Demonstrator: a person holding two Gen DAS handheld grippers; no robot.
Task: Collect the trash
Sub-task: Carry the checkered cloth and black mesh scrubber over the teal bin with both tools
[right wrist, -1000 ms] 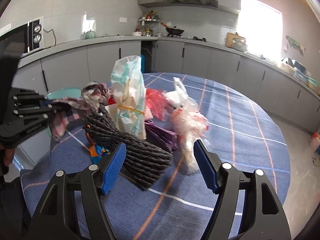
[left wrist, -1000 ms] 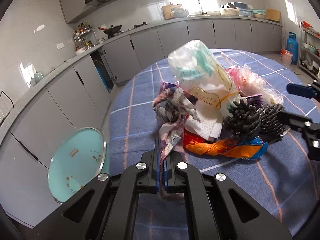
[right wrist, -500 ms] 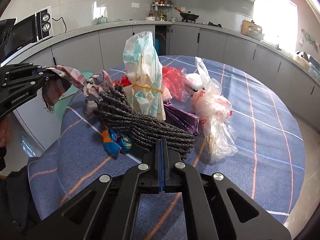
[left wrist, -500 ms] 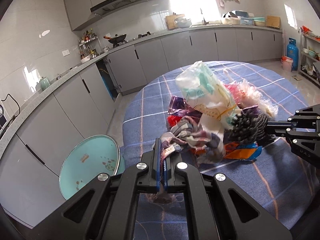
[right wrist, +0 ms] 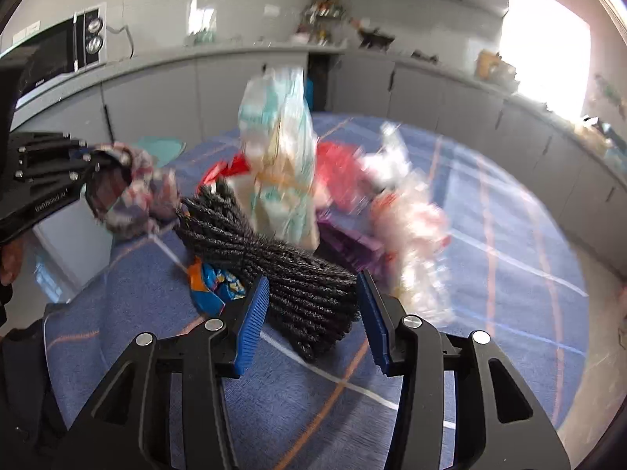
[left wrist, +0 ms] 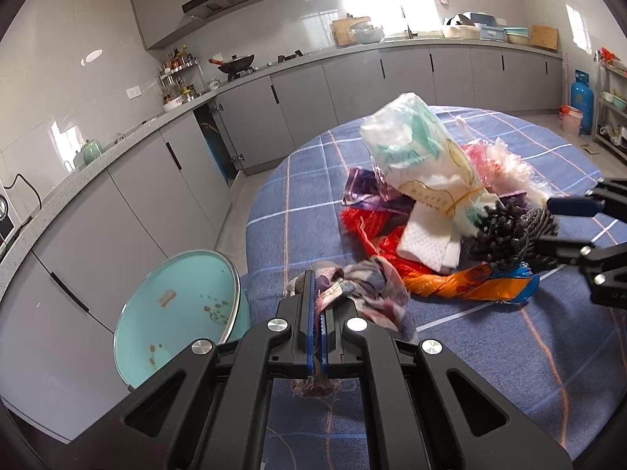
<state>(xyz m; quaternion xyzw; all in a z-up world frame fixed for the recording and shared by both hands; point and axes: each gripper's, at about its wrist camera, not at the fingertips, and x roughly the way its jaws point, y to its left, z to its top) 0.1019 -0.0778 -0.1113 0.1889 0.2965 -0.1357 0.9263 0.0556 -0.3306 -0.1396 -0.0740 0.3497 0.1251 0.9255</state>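
The table (left wrist: 298,180) carries the trash pile (left wrist: 439,211). My left gripper (left wrist: 318,313) is clamped on a plaid rag (left wrist: 368,286) at the table's edge, near the bin (left wrist: 176,305). My right gripper (right wrist: 313,305) has just been opening; the dark rope bundle (right wrist: 282,266) lies between its parted jaws.

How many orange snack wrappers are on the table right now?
1 in view: the orange snack wrapper lies flat at the near edge of the pile, under the dark rope bundle. More may be buried.
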